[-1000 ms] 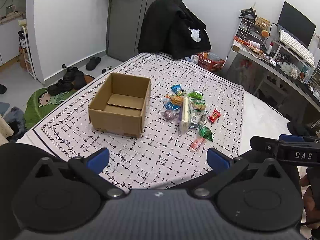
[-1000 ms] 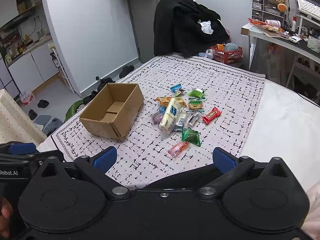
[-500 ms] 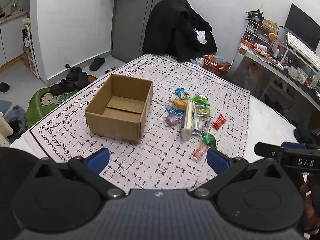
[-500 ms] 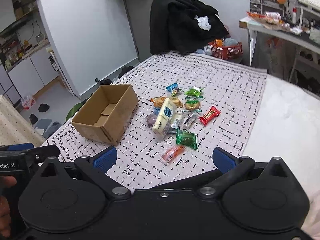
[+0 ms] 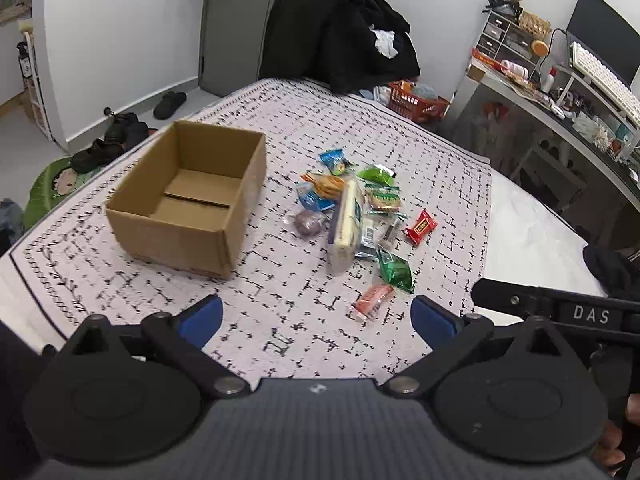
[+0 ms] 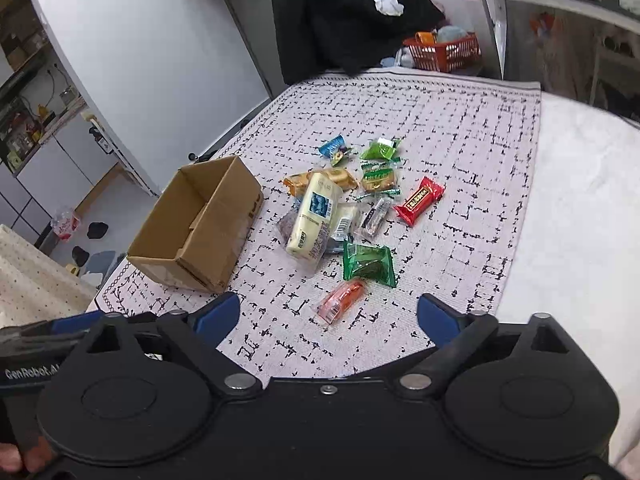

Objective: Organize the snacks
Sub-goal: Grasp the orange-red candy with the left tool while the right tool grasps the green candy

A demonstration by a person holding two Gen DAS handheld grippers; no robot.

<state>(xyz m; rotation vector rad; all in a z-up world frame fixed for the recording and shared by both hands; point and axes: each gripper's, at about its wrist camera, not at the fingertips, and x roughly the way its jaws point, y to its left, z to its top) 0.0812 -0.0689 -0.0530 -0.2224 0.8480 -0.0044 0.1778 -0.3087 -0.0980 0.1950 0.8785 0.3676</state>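
From the left wrist camera, the left gripper (image 5: 316, 318) hangs over the near part of a patterned cloth (image 5: 280, 344), its blue-tipped jaws spread wide with nothing between them. An open cardboard box (image 5: 188, 196) stands on the cloth to the left, empty (only its folded bottom flaps show). Just right of it lies a loose heap of wrapped snacks (image 5: 352, 216): a long cream-coloured packet (image 5: 346, 226) across the middle, a small blue wrapper (image 5: 333, 159) at the far end, a red bar (image 5: 421, 227) off to the right, a green foil packet (image 5: 395, 267) nearer, and an orange-pink packet (image 5: 372, 301) nearest, lying apart from the heap and just ahead of the right-hand fingertip. The other gripper's dark arm juts in at the right edge.

From the right wrist camera, the right gripper (image 6: 328, 314) has just been narrowing its jaws, yet they stand well apart and clasp nothing. The orange-pink packet (image 6: 340, 299) lies on the cloth directly ahead between the two tips, untouched, with the green foil packet (image 6: 368, 263) touching its far end. The cream packet (image 6: 314, 216) and red bar (image 6: 420, 200) lie farther off; the box (image 6: 200, 224) sits left of them.
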